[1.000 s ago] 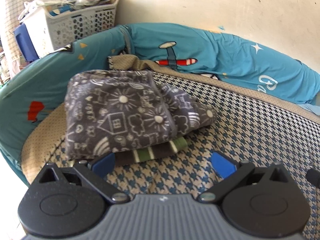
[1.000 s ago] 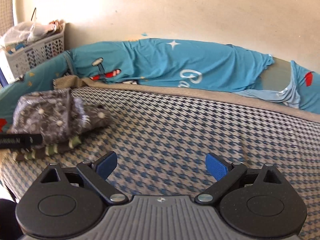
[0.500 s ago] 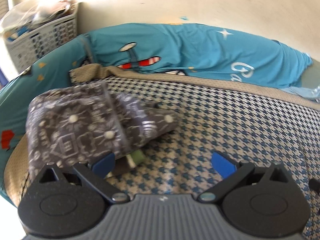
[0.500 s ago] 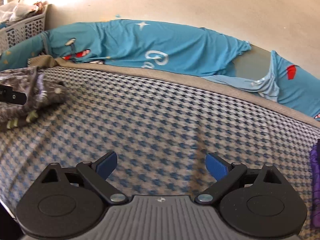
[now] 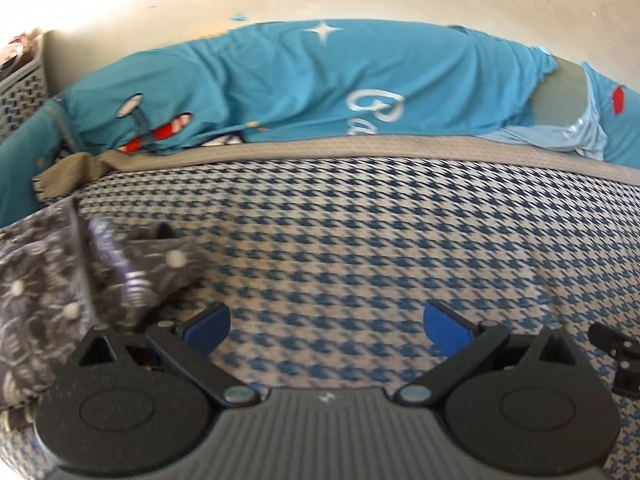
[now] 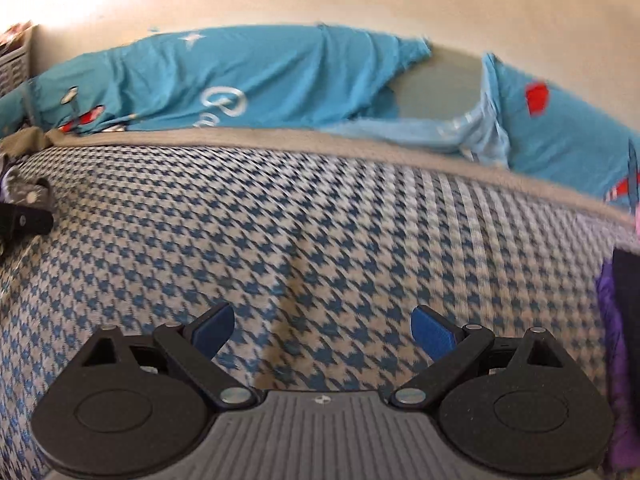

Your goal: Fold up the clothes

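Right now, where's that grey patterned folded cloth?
The grey patterned cloth lies at the left edge of the left wrist view, on the houndstooth cover, just beyond the left gripper.

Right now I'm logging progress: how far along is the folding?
Done: a grey patterned garment lies folded at the left of the bed. In hand: nothing; the left tool and right tool are both open and empty. Left: purple cloth at the right edge looks unfolded.
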Motion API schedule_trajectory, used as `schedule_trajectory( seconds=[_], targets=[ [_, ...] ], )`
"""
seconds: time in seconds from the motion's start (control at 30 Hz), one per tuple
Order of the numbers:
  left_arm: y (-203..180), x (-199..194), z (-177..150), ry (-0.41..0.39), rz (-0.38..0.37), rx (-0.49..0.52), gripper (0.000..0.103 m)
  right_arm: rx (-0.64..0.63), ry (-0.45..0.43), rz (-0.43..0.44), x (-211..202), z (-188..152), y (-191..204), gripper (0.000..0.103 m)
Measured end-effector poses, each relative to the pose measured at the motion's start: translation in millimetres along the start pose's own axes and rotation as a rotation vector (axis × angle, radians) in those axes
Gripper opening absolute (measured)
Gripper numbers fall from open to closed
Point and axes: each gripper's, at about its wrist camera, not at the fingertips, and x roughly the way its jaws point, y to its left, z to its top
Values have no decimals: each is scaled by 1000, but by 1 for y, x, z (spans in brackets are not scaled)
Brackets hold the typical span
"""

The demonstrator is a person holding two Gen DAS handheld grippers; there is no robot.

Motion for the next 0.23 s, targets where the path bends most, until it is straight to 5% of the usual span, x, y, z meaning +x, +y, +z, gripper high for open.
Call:
schedule_trajectory(
  seconds=[0.23],
  targets=[
    [-33, 22, -12, 55, -55, 38, 103, 33, -8, -47, 5, -3, -25, 96]
  ],
)
